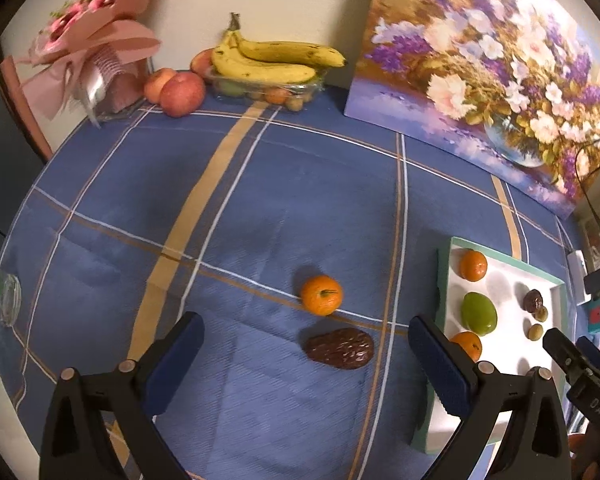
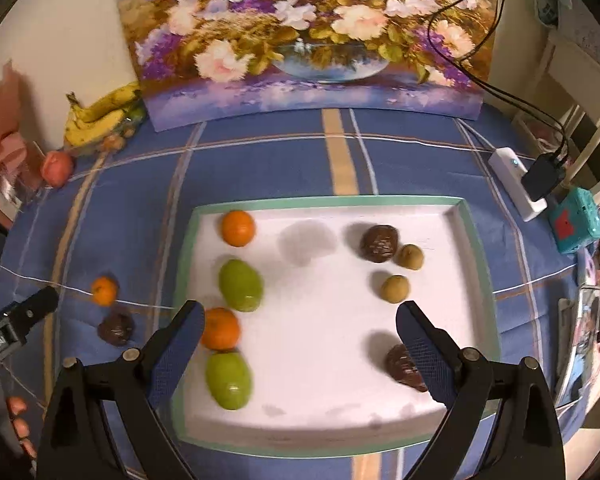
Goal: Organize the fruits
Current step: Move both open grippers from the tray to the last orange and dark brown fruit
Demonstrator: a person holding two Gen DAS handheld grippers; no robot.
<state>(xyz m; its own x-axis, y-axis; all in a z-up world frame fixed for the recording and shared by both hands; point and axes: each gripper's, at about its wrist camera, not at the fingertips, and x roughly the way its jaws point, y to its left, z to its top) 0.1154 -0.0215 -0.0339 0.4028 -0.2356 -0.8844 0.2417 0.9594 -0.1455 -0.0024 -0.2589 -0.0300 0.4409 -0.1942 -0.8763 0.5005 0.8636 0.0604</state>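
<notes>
A white tray with a green rim (image 2: 324,202) holds two oranges (image 2: 238,228), two green fruits (image 2: 241,285), two dark brown fruits (image 2: 379,243) and two small tan fruits (image 2: 395,288). A loose orange (image 1: 321,295) and a dark brown fruit (image 1: 339,348) lie on the blue cloth left of the tray (image 1: 444,276). My left gripper (image 1: 306,360) is open and empty, just short of those two. My right gripper (image 2: 300,344) is open and empty above the tray's near half.
At the back left are bananas (image 1: 268,60) on a clear fruit box, red apples (image 1: 180,92) and a pink bouquet (image 1: 88,40). A flower painting (image 2: 300,40) leans on the wall. A white power strip (image 2: 516,184), cables and a teal box (image 2: 576,220) sit right.
</notes>
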